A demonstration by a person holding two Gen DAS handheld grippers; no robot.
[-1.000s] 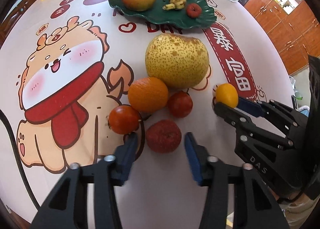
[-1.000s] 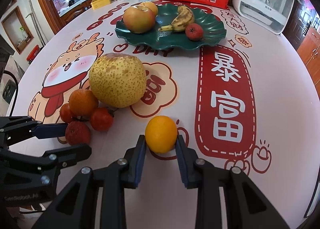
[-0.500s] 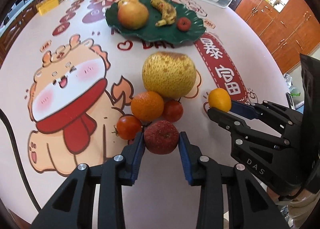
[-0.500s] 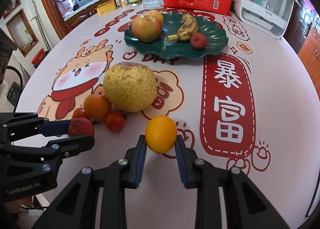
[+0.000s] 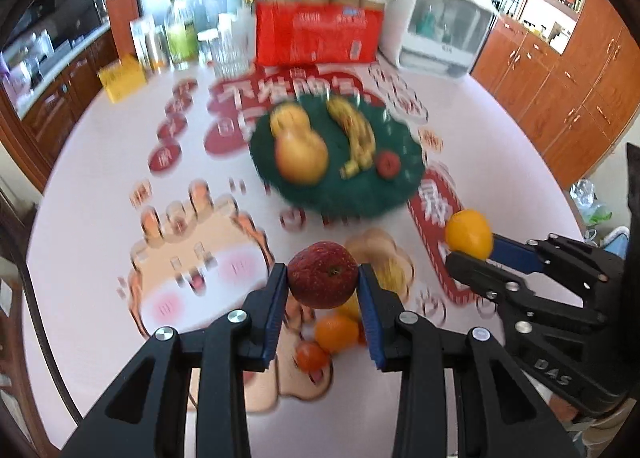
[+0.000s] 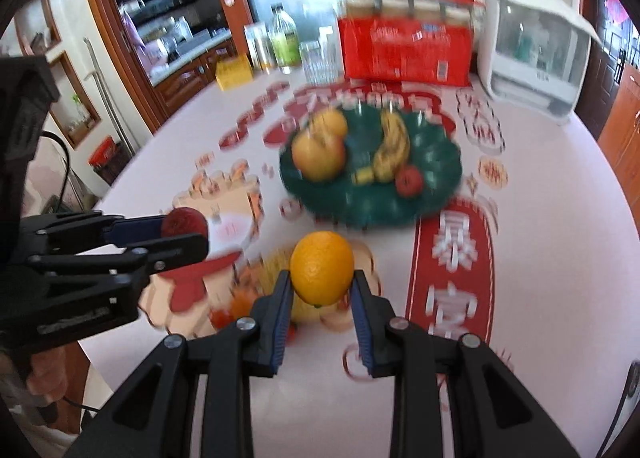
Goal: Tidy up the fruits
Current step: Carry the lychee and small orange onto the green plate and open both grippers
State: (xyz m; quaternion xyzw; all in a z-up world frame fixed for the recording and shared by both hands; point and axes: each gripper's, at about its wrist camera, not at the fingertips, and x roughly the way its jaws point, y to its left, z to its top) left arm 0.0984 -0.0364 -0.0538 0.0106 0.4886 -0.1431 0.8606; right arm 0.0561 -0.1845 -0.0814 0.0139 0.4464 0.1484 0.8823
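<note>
L hand-held gripper point(image 5: 323, 285): pointing steeply down over the tabletop point(image 5: 100, 242), raised clear of it; blue pads point(image 5: 275, 310) clamped on both sides of a red apple point(image 5: 323, 274), narrow gap filled by the fruit. Also seen side-on in R wrist view point(image 6: 188, 236), w/ the same red apple point(image 6: 183, 221) at its tip.
R hand-held gripper point(image 6: 322, 290): also angled down, lifted off the tabletop; pads point(image 6: 280, 318) pinch an orange point(image 6: 322, 268) on both sides. In L wrist view it sits to the right point(image 5: 474, 254), orange point(image 5: 469, 233) at its tip.
Pose, both: side by side, L left of R, both aimed toward the green plate point(image 5: 344, 193) further back.
Green plate: wavy-edged, on the printed cloth, mid tabletop. Holds a big yellow-red apple point(image 5: 301, 157), a small orange fruit point(image 5: 290, 118) just behind it, a spotty banana point(image 5: 356, 137) and a small red fruit point(image 5: 389, 163) by the banana's near end. Blurred, so finer detail unclear.
Loose fruit on tabletop: under/behind L hand-held gripper, a big yellow pear point(image 5: 380, 258), partly hidden, a tangerine point(image 5: 336, 332), a small tomato point(image 5: 312, 356); close together, blurred.
Back edge: red bag point(image 5: 318, 33), white appliance point(image 5: 440, 33), bottles and glasses point(image 5: 184, 37), yellow box point(image 5: 122, 75).
</note>
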